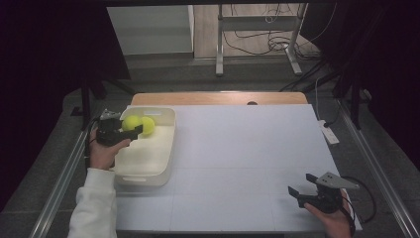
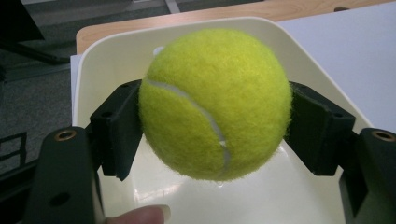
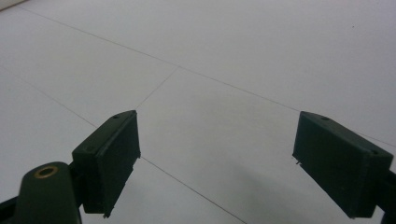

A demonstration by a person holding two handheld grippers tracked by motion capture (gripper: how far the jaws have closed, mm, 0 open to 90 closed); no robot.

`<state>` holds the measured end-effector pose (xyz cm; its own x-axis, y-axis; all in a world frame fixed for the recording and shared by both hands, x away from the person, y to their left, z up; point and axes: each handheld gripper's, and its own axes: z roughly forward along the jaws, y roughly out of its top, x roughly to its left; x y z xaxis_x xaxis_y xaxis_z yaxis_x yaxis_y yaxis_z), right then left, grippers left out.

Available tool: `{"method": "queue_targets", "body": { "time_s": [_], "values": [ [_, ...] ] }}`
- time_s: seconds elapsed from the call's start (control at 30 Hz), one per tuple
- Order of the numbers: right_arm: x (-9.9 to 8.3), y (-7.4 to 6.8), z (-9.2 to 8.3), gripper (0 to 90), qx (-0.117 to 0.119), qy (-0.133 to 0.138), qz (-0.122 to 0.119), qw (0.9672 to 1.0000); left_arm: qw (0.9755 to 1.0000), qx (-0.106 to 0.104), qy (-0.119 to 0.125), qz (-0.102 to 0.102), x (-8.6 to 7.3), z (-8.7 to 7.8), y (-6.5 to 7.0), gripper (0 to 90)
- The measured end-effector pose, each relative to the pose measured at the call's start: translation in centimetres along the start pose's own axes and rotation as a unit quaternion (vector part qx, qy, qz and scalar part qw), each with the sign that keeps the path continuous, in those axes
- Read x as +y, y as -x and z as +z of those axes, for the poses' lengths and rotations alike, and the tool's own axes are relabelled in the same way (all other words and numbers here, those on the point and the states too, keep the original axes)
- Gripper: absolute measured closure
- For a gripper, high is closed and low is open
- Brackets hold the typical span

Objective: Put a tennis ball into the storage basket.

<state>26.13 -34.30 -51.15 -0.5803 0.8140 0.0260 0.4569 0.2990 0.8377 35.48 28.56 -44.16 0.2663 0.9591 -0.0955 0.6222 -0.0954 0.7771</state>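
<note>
1. The left gripper (image 1: 134,130) is clamping a tennis ball (image 2: 215,103) above the cream bin (image 1: 163,163) at the desk's left edge.
2. A second ball (image 1: 148,125) is already lying inside; release remains.
3. The right gripper (image 1: 303,184) is idling wide open and empty near the front-right corner.

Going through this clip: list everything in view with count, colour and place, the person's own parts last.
tennis balls: two, yellow-green, over the far end of the bin; one is clamped between the left gripper's jaws, the other sits beside it on the right in the high view.
bin: one, cream, left side of the table.
table: one, white top with a wooden far edge.
metal stand: one, grey, on the floor beyond the table, with cables around it.
white strip: one, at the table's right edge; too small to identify.
left gripper: one, black, over the bin, shut on a ball.
right gripper: one, black, near right corner, jaws apart, nothing between them.
sleeve: one, white, on the left forearm.
</note>
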Motion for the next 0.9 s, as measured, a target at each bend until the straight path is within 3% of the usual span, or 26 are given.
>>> {"method": "queue_targets", "body": {
  "time_s": [0.9],
  "values": [
    [0.0,0.0,0.0,15.0,0.000,0.000,0.000,1.0000,0.9989,0.013,-0.045,-0.003,-0.6,1.5,-0.2,27.0]
  ]
}}
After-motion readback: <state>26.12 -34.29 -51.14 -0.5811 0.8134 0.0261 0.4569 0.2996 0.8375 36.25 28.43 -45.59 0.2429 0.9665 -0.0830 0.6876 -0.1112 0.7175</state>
